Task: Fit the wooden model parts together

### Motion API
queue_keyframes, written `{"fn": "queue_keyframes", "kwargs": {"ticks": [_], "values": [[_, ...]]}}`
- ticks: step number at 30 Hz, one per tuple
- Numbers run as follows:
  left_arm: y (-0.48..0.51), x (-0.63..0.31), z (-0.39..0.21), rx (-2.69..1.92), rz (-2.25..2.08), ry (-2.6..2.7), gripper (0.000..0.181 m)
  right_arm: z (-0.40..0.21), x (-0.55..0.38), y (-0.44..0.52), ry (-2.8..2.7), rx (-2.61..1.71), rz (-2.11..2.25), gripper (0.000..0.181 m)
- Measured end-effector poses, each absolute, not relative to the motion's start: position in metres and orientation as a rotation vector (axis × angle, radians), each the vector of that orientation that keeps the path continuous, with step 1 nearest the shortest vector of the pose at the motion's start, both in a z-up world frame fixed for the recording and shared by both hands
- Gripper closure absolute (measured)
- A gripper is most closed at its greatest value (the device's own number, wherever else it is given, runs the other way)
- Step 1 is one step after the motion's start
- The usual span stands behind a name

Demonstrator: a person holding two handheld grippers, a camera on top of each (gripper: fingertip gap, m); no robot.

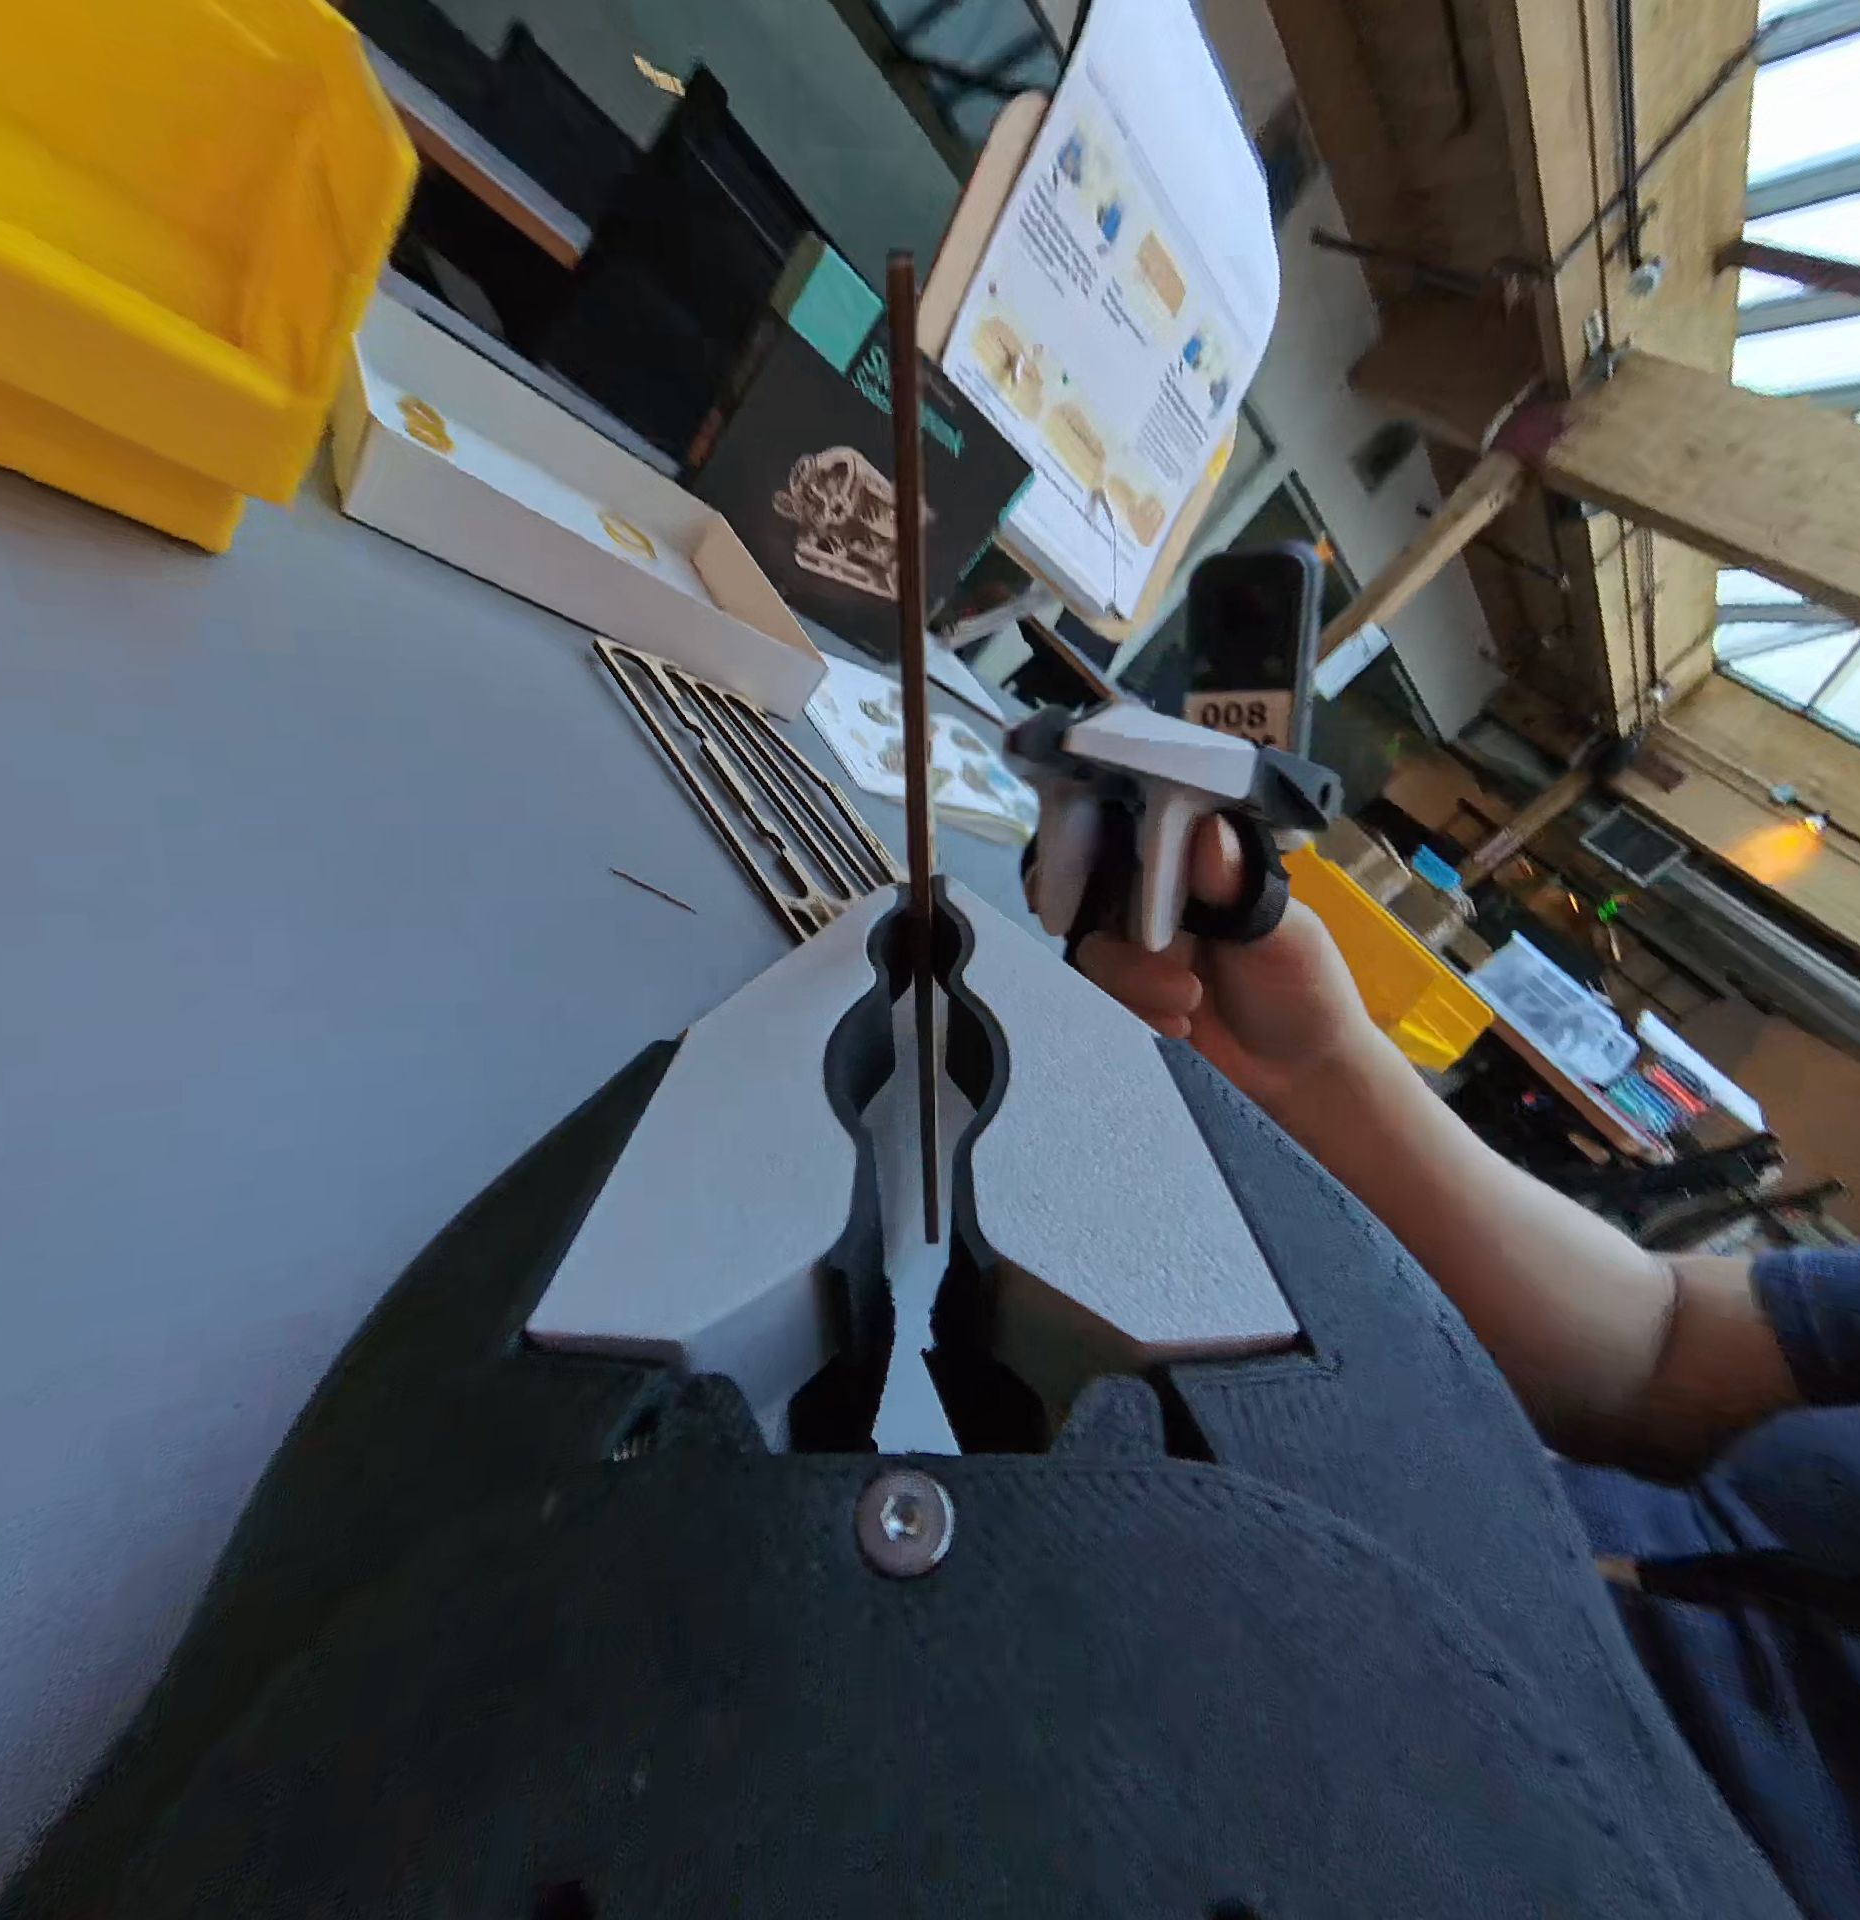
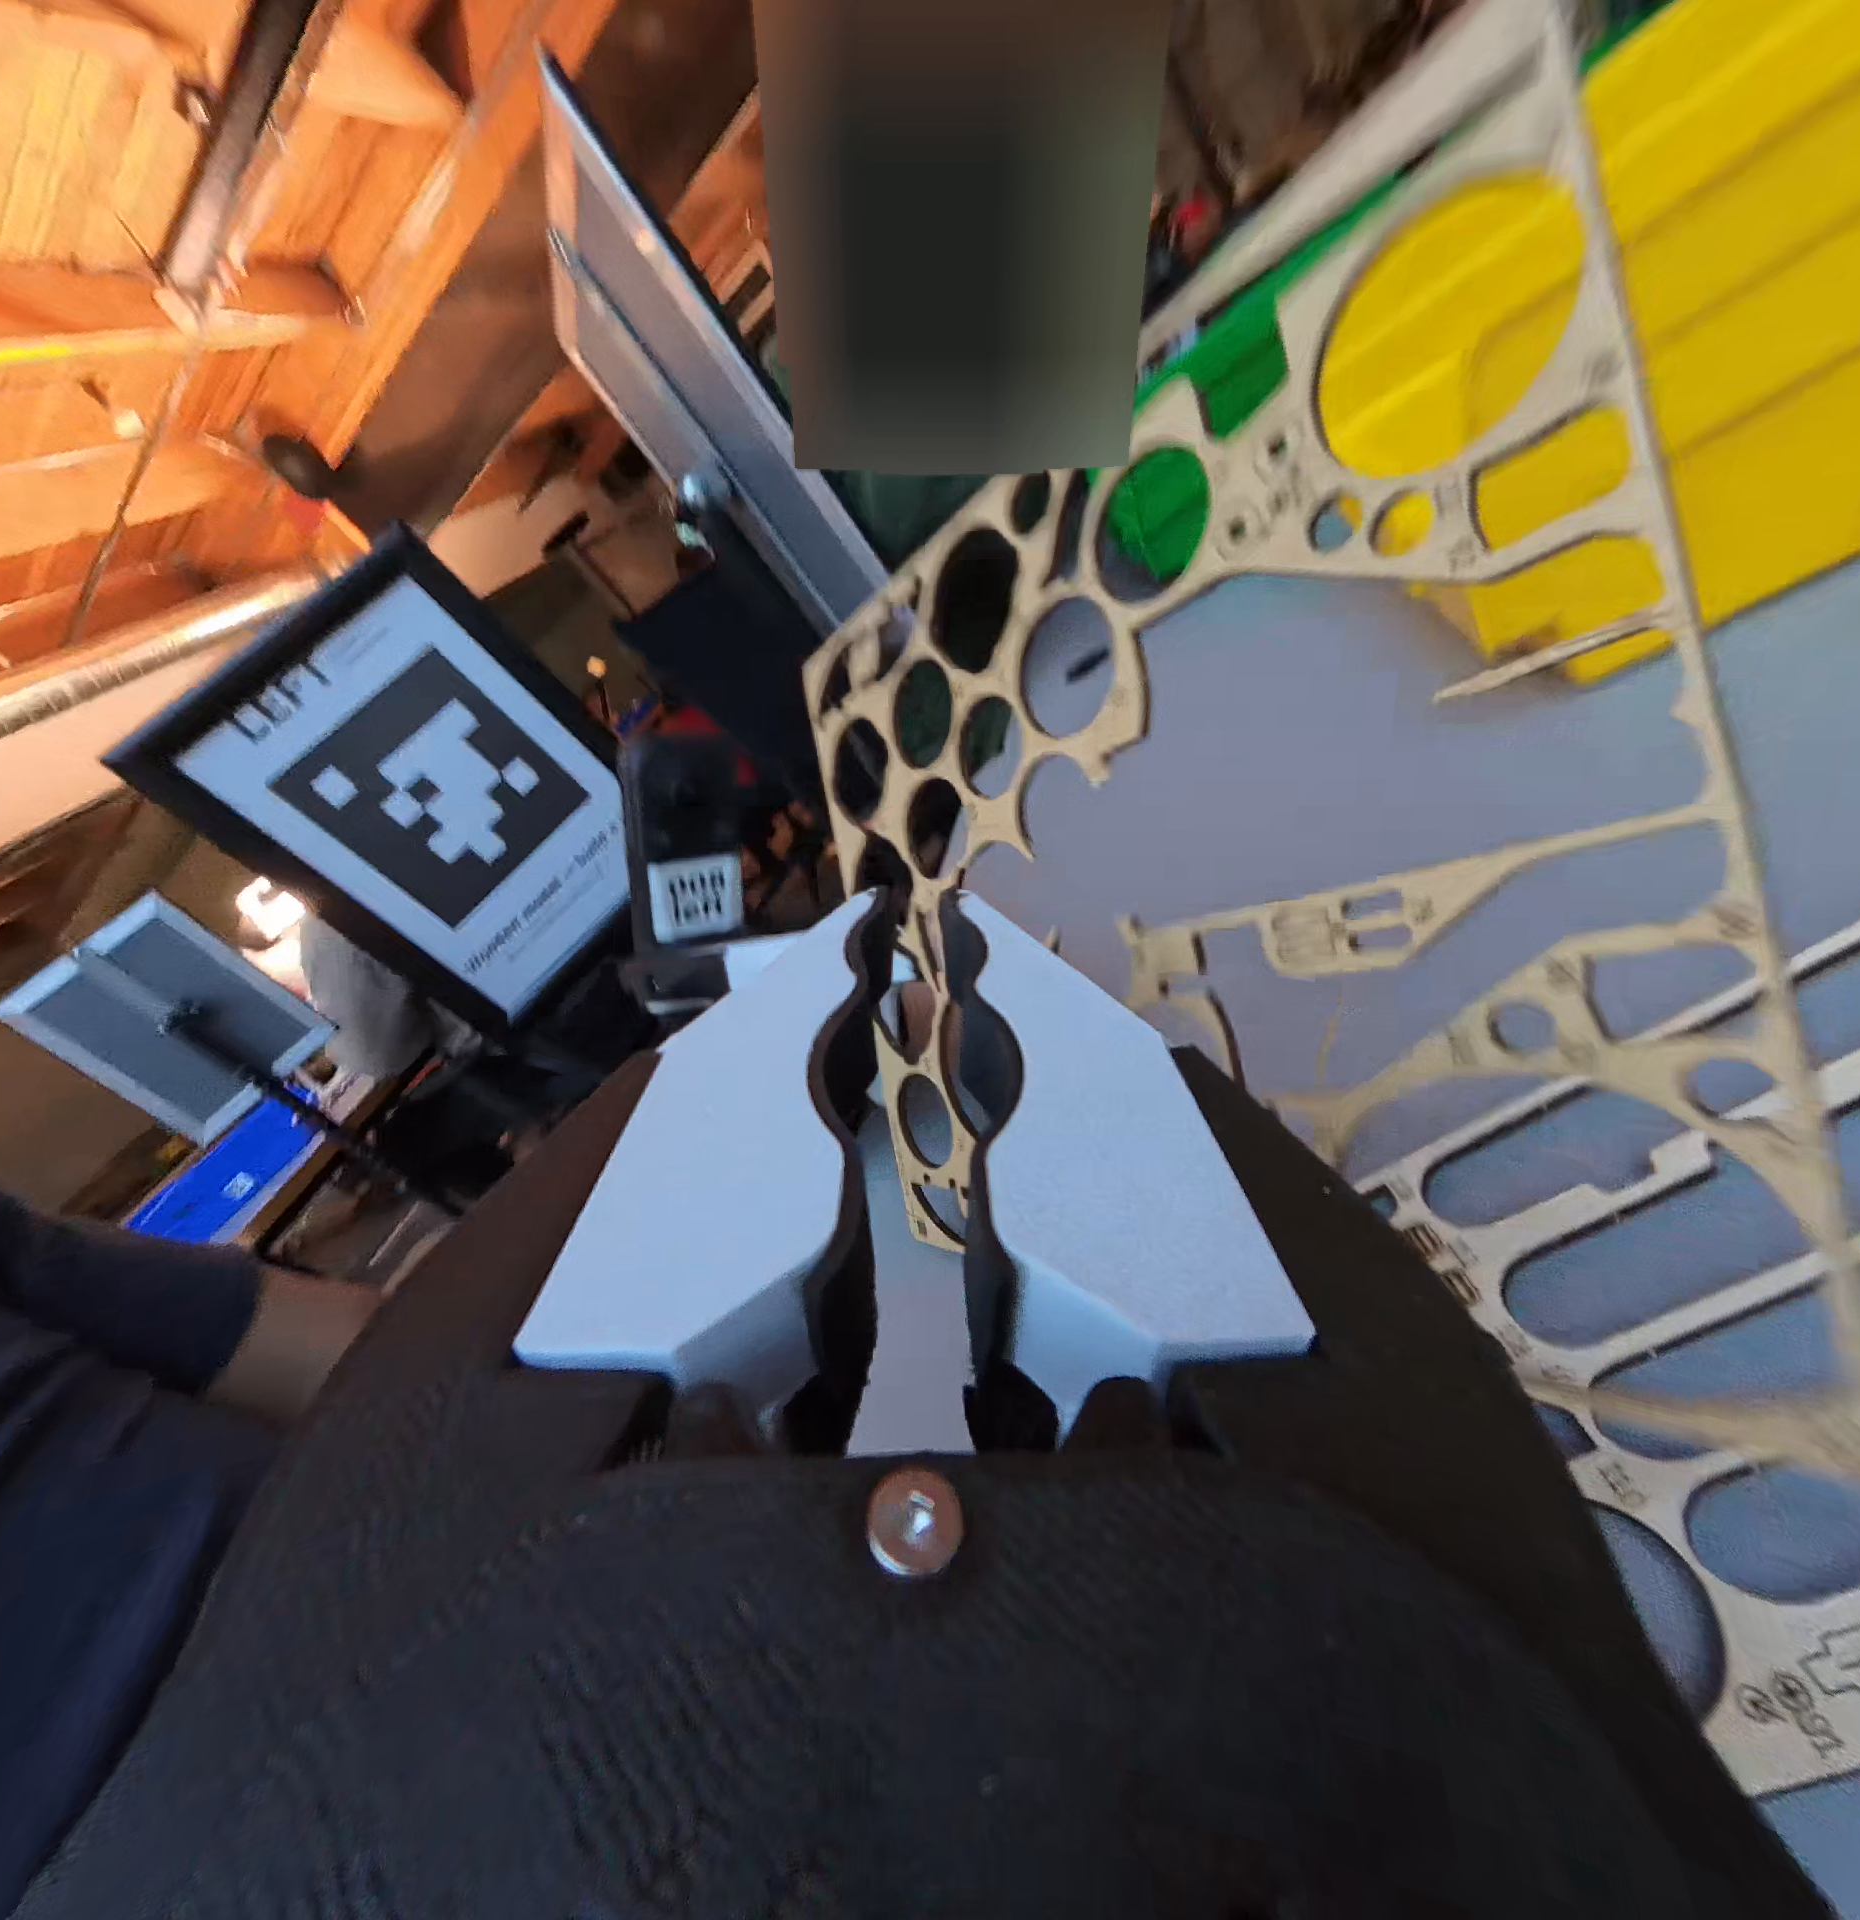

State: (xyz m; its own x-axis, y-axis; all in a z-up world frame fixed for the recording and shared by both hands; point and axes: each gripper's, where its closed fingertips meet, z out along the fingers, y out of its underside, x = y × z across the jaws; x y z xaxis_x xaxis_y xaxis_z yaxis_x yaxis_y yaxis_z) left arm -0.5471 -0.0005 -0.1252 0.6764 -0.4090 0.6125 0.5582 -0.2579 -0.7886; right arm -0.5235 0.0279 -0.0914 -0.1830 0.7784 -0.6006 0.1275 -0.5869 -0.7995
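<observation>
My left gripper (image 1: 926,904) is shut on a thin wooden parts sheet (image 1: 910,582), which I see edge-on as a dark line rising from between the fingers. The right wrist view shows the same sheet's face (image 2: 1248,540), pale plywood with many empty cut-outs, tilted above the grey table. My right gripper (image 2: 913,909) has its jaws a little apart, and a corner of the sheet shows in the gap. In the left wrist view the right gripper (image 1: 1017,740), held by a hand, sits just right of the sheet and apart from it.
Yellow bins (image 1: 157,260) stand at the table's far left. Beside them are a white shallow box (image 1: 552,520) with small wooden pieces, a black kit box (image 1: 853,488) and an instruction booklet on a stand (image 1: 1113,312). A spent sheet (image 1: 760,790) lies flat on the table (image 1: 282,935). The grippers' ends are close to 6 cm from one another.
</observation>
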Motion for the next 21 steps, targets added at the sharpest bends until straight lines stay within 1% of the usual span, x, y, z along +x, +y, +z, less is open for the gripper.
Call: {"fn": "queue_keyframes", "kwargs": {"ticks": [1, 2, 5, 8, 12, 14, 15, 17, 18, 19, 21], "values": [[-0.001, -0.551, -0.122, -1.552, -0.907, -0.157, 0.181, -0.081, -0.521, 0.026, -1.021, -1.579, 1.849, 0.18], [-0.001, -0.554, -0.119, -1.523, -0.894, -0.187, 0.181, -0.076, -0.519, 0.02, -1.019, -1.577, 1.879, 0.181], [-0.001, -0.556, -0.108, -1.442, -0.869, -0.225, 0.181, -0.088, -0.523, 0.003, -1.051, -1.646, 1.893, 0.181], [-0.002, -0.553, -0.099, -1.381, -0.838, -0.223, 0.181, -0.097, -0.528, 0.006, -1.012, -1.667, 1.819, 0.169], [-0.007, -0.542, -0.091, -1.325, -0.849, -0.205, 0.181, -0.093, -0.53, 0.003, -1.0, -1.622, 1.859, 0.162], [-0.008, -0.535, -0.087, -1.312, -0.874, -0.18, 0.181, -0.09, -0.53, -0.002, -1.03, -1.582, 1.869, 0.162], [-0.008, -0.533, -0.086, -1.307, -0.875, -0.174, 0.181, -0.087, -0.53, -0.004, -1.045, -1.56, 1.879, 0.164], [-0.01, -0.531, -0.081, -1.288, -0.867, -0.158, 0.181, -0.085, -0.527, -0.007, -1.083, -1.535, 1.88, 0.181], [-0.01, -0.53, -0.081, -1.296, -0.872, -0.149, 0.181, -0.085, -0.526, -0.006, -1.096, -1.538, 1.869, 0.181], [-0.01, -0.529, -0.081, -1.303, -0.87, -0.142, 0.181, -0.086, -0.525, -0.006, -1.108, -1.547, 1.861, 0.181], [-0.011, -0.53, -0.08, -1.306, -0.818, -0.137, 0.181, -0.089, -0.522, 0.006, -1.045, -1.617, 1.779, 0.169]]}}
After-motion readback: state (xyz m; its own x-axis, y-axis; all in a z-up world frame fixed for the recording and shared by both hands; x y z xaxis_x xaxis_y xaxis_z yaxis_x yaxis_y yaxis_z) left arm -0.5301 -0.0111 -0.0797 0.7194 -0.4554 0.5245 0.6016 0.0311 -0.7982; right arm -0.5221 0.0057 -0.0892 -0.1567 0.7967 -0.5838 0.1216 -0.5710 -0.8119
